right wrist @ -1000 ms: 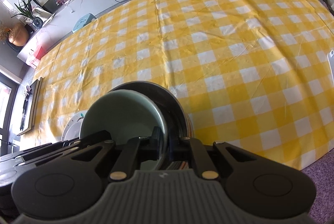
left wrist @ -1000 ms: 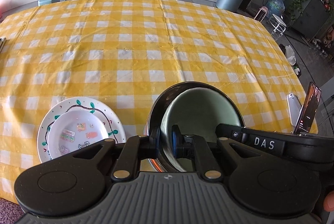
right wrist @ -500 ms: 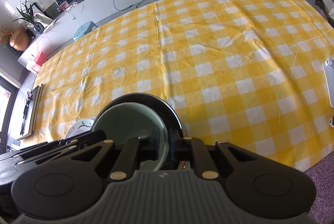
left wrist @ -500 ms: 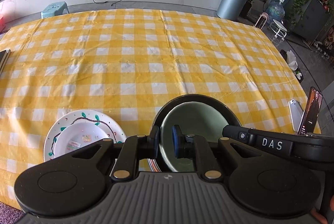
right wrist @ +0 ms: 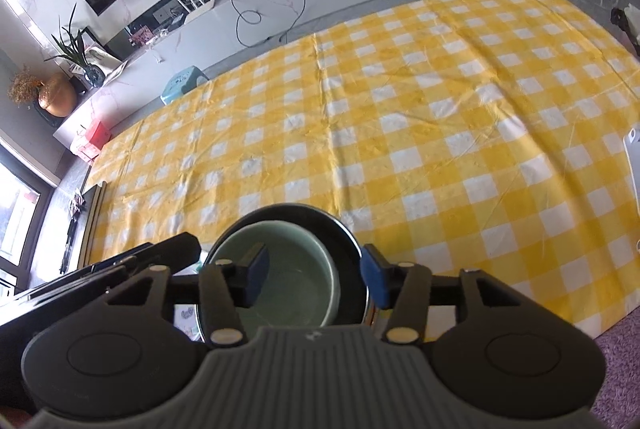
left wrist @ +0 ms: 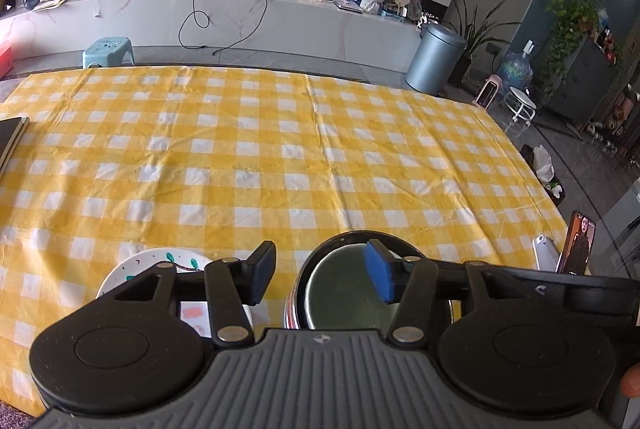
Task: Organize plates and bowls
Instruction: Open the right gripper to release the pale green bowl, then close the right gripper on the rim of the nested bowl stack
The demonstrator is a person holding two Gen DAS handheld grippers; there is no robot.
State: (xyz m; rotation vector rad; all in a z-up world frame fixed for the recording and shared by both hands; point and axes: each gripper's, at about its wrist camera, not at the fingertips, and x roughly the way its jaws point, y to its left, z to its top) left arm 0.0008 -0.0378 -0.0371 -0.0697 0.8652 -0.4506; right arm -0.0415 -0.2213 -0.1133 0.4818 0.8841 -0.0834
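With both tools held low over the near edge of the table, the left gripper [left wrist: 320, 279] has its jaws spread wide and holds nothing; one blue-padded finger hangs over the green bowl [left wrist: 344, 293], the other over bare cloth to the left of that bowl. The right gripper [right wrist: 314, 279] is likewise spread apart and grips nothing. Its left finger hangs above the green bowl [right wrist: 288, 285]; its right finger sits just outside the rim of the dark bowl [right wrist: 340, 229].

Landmark: the green bowl. It is nested inside the dark bowl [left wrist: 320, 253], offset toward the dark bowl's left side in the right wrist view. Coloured stripes show on the dark bowl's outer wall at its near left. Whether anything lies under the dark bowl cannot be told.

To the left of the green bowl, near but apart, lies a white plate [left wrist: 160, 257] with a painted green leaf pattern. A smaller white dish [left wrist: 196, 317] with coloured stickers sits on it, mostly hidden by the left gripper's body.

All of it rests on a yellow-and-white checked tablecloth [left wrist: 280, 149]. To the right of the green bowl, at the table's right edge, a phone [left wrist: 578, 249] stands propped upright with its screen lit, and a white flat device [left wrist: 544, 253] lies just beside it. Far left of the bowl, at the table edge, lies a dark flat object [left wrist: 10, 137].
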